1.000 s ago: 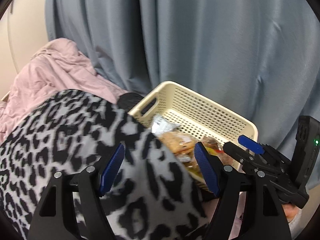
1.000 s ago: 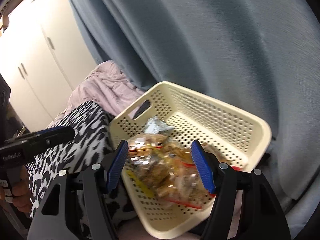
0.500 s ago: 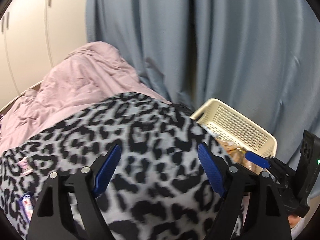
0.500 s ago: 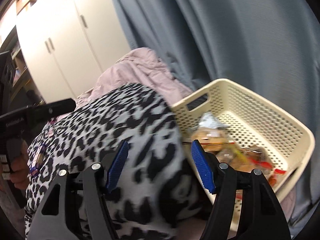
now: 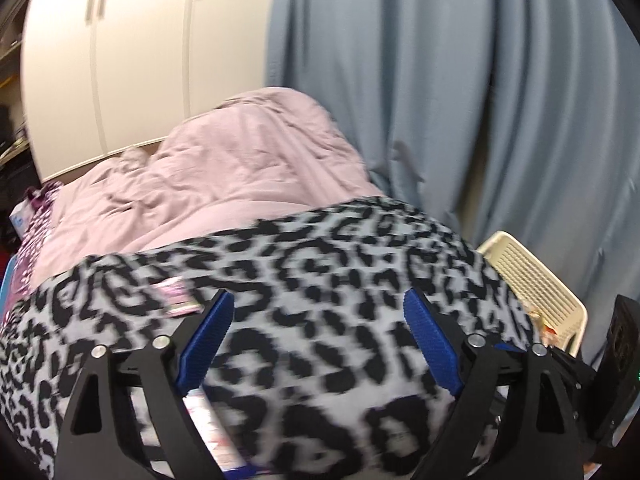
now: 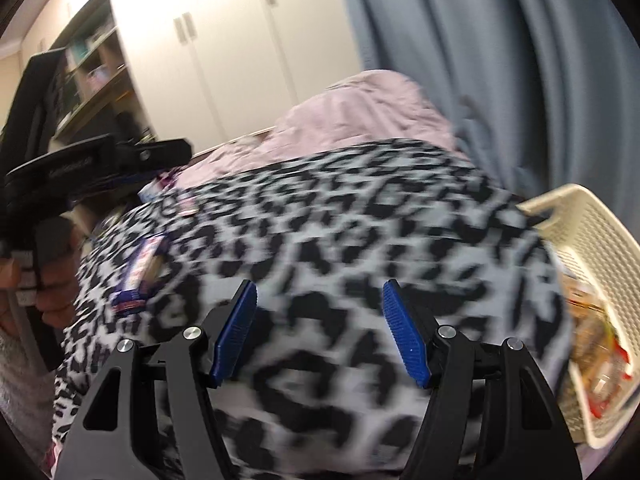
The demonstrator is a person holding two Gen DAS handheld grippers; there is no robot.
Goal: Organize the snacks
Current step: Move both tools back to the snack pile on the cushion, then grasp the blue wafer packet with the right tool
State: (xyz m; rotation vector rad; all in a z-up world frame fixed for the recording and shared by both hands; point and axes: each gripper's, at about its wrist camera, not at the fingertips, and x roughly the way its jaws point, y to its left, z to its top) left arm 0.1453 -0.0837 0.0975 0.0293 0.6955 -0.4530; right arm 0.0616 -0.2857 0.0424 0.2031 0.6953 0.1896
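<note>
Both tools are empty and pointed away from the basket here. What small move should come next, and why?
Probably ease the left tool down toward the small pink packet lying on the leopard-print blanket. Its jaws have just been opening, with nothing between them, and the packet sits just beyond its left finger. The cream basket already holds bagged snacks, so loose packets seem to be what remains.

Black-and-grey leopard-spotted blanket [image 5: 320, 320]; behind it a pale pink quilt [image 5: 240, 168], grey-blue curtain [image 5: 480, 100], white cupboards [image 5: 140, 60]; cream basket [image 6: 592, 248] beside it.
</note>
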